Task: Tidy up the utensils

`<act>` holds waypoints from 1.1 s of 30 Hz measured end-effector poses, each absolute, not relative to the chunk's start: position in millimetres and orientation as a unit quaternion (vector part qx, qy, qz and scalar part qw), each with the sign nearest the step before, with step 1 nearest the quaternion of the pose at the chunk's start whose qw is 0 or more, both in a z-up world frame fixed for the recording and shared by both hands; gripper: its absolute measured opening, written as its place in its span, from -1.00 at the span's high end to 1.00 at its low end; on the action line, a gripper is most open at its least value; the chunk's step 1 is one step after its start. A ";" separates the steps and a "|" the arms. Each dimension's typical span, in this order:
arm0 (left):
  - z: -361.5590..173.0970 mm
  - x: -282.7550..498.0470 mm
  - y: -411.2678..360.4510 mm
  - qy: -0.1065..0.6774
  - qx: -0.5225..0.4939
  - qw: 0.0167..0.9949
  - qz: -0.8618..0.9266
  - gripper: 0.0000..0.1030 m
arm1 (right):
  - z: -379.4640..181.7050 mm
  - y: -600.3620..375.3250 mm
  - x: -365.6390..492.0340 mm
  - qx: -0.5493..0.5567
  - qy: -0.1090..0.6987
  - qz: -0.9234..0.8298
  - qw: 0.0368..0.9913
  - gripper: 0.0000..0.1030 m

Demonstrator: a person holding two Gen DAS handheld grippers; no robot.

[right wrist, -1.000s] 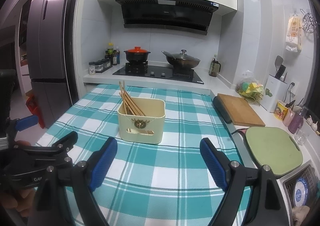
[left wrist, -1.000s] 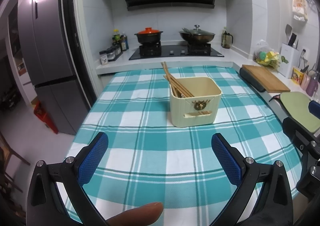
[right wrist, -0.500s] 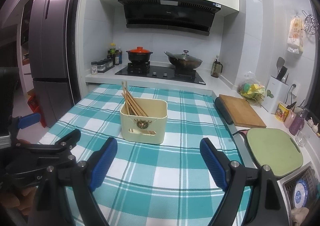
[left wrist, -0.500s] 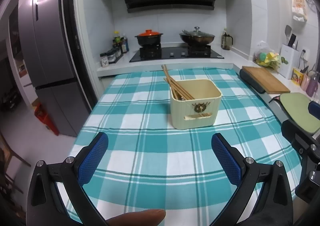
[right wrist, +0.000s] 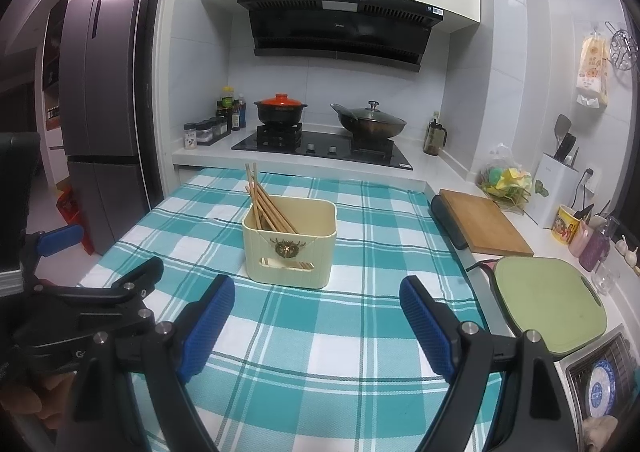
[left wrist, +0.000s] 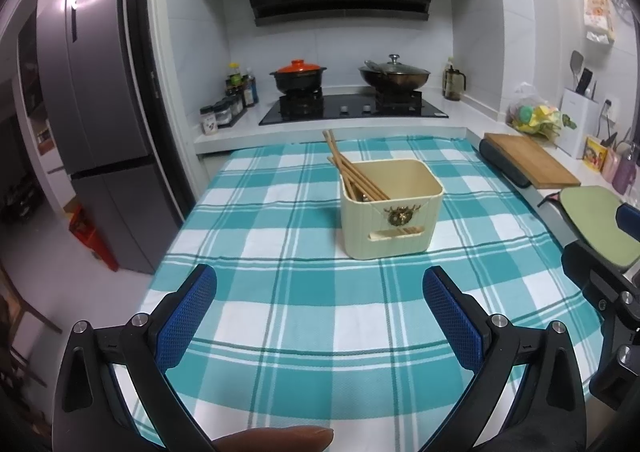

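Observation:
A cream utensil holder [left wrist: 390, 207] stands on the teal checked tablecloth [left wrist: 304, 292] in the middle of the table. Several wooden chopsticks [left wrist: 352, 171] lean in it toward the left. It also shows in the right wrist view [right wrist: 290, 242] with the chopsticks [right wrist: 264, 203]. My left gripper [left wrist: 320, 288] is open and empty, above the cloth in front of the holder. My right gripper [right wrist: 316, 298] is open and empty, also short of the holder. The left gripper shows at the left of the right wrist view [right wrist: 100, 292].
A wooden cutting board [right wrist: 484, 221] and a green board [right wrist: 548, 302] lie on the counter at the right. A stove with a red-lidded pot [left wrist: 298, 77] and a wok [left wrist: 394, 75] is behind the table. A fridge [left wrist: 100, 131] stands at the left.
Both grippers have risen and pulled back slightly, so the holder sits a little farther off. Both stay open and empty.

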State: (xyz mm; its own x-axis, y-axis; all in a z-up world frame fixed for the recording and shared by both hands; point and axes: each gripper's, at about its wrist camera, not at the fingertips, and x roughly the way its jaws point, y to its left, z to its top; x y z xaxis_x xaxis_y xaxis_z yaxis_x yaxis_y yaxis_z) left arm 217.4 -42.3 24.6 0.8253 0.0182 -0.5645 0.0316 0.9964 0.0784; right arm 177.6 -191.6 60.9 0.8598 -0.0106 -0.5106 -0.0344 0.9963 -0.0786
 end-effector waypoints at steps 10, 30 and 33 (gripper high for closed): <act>25.5 218.8 -41.9 0.297 0.041 0.954 -0.002 -0.99 | 58.9 -192.1 178.0 -0.039 0.265 0.012 0.963 -0.67; 22.0 221.3 -37.3 0.298 0.037 0.954 0.001 -0.99 | 55.9 -186.3 180.3 -0.041 0.271 0.018 0.962 -0.67; 22.0 221.1 -37.4 0.298 0.038 0.954 0.001 -0.99 | 56.0 -186.4 180.6 -0.041 0.271 0.018 0.962 -0.67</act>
State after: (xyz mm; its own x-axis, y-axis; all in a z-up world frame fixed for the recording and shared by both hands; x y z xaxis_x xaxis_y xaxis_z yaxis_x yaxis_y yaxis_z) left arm 221.1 -37.4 22.0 0.8227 0.0249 -0.5680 0.0198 0.9972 0.0723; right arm 180.6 -186.4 56.0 0.8530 0.0118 -0.5219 -0.0557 0.9961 -0.0687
